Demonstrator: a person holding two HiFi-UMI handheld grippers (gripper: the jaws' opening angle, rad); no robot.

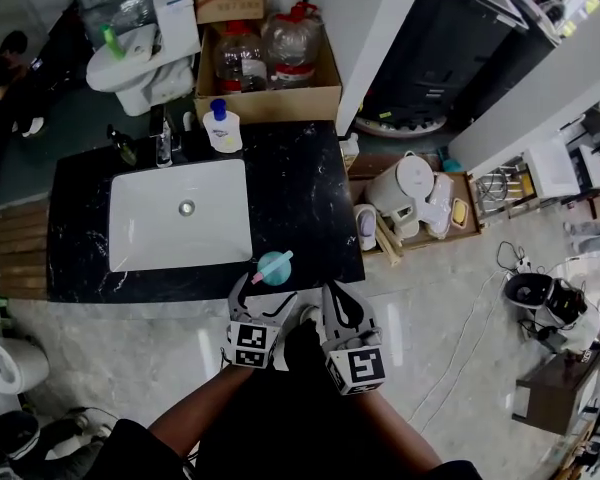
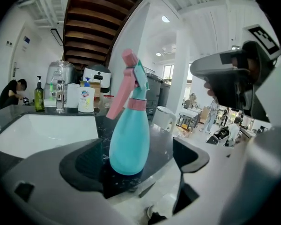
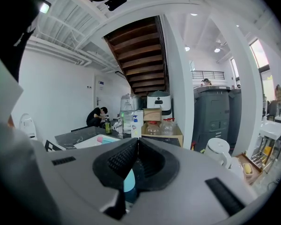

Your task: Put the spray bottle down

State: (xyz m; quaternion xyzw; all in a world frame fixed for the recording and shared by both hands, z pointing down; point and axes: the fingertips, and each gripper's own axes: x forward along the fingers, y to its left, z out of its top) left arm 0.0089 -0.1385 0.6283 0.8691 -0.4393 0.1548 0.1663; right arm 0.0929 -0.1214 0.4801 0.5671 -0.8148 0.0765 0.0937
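Now | teal plastic spray bottle with pink trigger [image 1: 272, 267] stands upright near front edge of black marble surface [image 1: 310, 198] | left tongs [image 1: 266, 293] spread wide either side of it | right tongs [image 1: 338, 294] pressed together, empty, alongside | both forearms reach forward.

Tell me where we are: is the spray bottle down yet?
Done, it seems: the spray bottle stands upright on the black counter, near its front edge beside the sink. In hand: nothing. The left gripper has its jaws apart around the bottle, and the right gripper has its jaws together, empty. Left: draw the left gripper clear.
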